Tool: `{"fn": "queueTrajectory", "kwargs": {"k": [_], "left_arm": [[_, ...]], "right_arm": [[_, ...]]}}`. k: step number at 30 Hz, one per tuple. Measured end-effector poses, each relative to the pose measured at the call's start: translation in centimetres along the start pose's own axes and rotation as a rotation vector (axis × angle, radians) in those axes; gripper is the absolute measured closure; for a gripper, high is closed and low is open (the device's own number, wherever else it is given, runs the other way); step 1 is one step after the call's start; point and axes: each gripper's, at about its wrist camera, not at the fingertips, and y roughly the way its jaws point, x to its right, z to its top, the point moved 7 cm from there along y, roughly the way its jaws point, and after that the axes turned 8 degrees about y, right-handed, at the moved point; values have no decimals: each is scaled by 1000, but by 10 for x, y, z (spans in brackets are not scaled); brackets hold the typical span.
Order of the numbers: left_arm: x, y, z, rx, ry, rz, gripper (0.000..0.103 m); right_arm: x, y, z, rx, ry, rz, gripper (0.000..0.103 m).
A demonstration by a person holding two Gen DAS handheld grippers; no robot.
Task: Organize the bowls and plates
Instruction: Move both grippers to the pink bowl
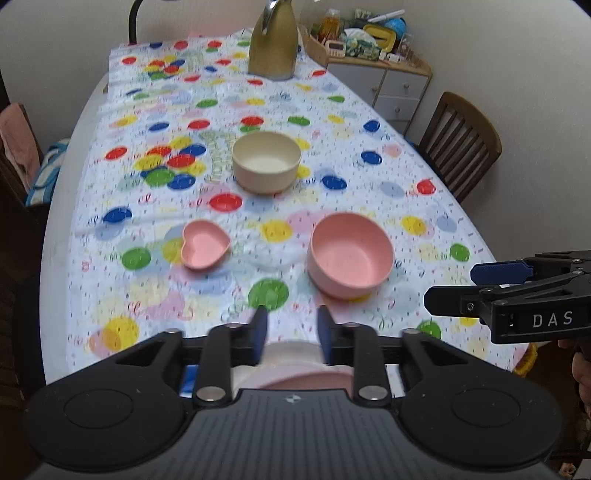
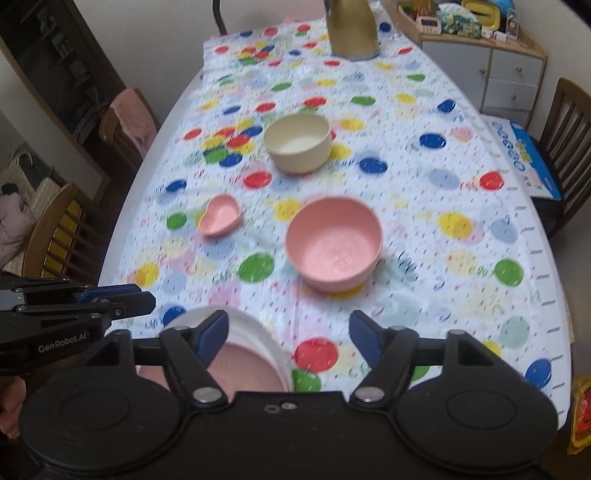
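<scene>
A cream bowl [image 1: 266, 161] [image 2: 297, 143] stands mid-table. A pink round bowl [image 1: 350, 255] [image 2: 333, 242] sits nearer, and a small pink heart dish [image 1: 204, 249] [image 2: 220, 215] to its left. A pink plate [image 2: 243, 363] lies in a white plate [image 2: 255, 328] at the near edge, partly hidden under both grippers; the stack also shows in the left wrist view [image 1: 295, 369]. My left gripper [image 1: 291, 334] [image 2: 144, 297] hovers above that stack, jaws partly open and empty. My right gripper [image 2: 288, 334] [image 1: 448, 286] is open wide and empty, to the right of the stack.
A gold kettle [image 1: 273, 44] [image 2: 352, 29] stands at the table's far end. Wooden chairs [image 1: 461, 144] [image 2: 565, 122] flank the table; a blue box [image 2: 524, 155] lies on the right one. A cabinet [image 1: 384, 85] with clutter is in the corner.
</scene>
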Motion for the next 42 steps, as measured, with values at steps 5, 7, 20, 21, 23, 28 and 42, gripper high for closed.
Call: {"fn": "queueTrajectory", "kwargs": {"k": [5, 7, 20, 21, 23, 28, 42], "left_arm": [[10, 3, 26, 70, 21, 54, 33], [13, 8, 34, 84, 17, 66, 29], [18, 82, 50, 27, -141, 80, 24], [16, 90, 48, 8, -155, 87, 24], [13, 105, 45, -23, -178, 97, 24], [9, 131, 39, -74, -212, 105, 24], [12, 175, 21, -158, -299, 115, 25]], "right_arm": [[12, -4, 20, 45, 12, 1, 23], [18, -6, 29, 69, 14, -4, 13], [57, 28, 63, 90, 18, -29, 1], [60, 33, 64, 83, 20, -34, 1], [65, 44, 67, 74, 15, -40, 3], [79, 75, 74, 29, 20, -56, 15], [90, 138, 64, -134, 11, -67, 49]]}}
